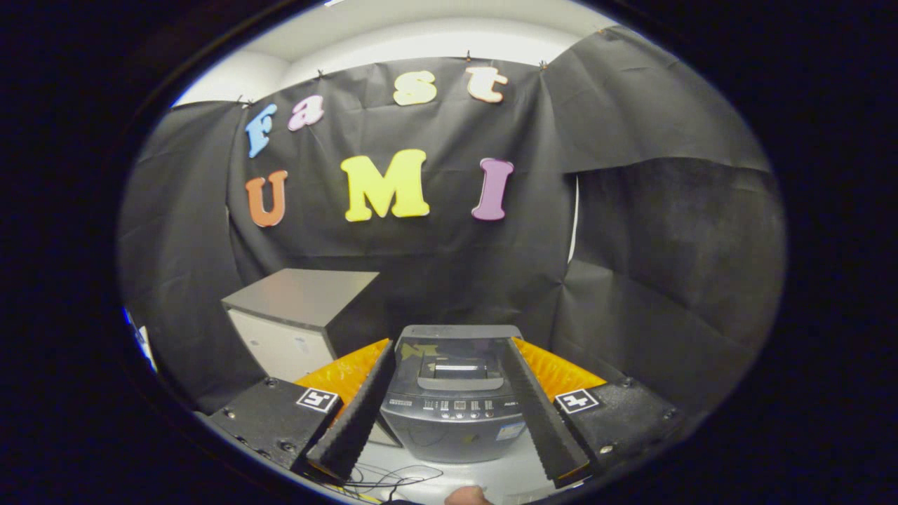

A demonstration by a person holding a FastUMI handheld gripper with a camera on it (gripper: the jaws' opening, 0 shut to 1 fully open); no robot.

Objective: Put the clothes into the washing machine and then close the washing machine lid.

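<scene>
The gripper (449,393) is hovering with its two fingers (358,414) spread wide apart and holding nothing; each finger is showing a ribbed inner face. Seen through the gap between them, the washing machine (452,400) is standing on a pale floor (491,477), a small grey top-loading unit facing the camera. Its lid (456,351) is lying down flat over the tub (a dark glossy panel with a handle near its front edge), and a row of buttons is running across the control strip (452,405) below it. No part of either finger is touching the machine; it is sitting beyond them.

To the left of the machine, and a little further back, a grey-topped cabinet (295,322) with a pale front is standing against the black cloth wall (631,245). Thin dark cables (393,478) are trailing over the floor just in front of the machine, between the fingertips. A small part of a person's hand (466,496) is peeking in next to the cables, close under the gripper.
</scene>
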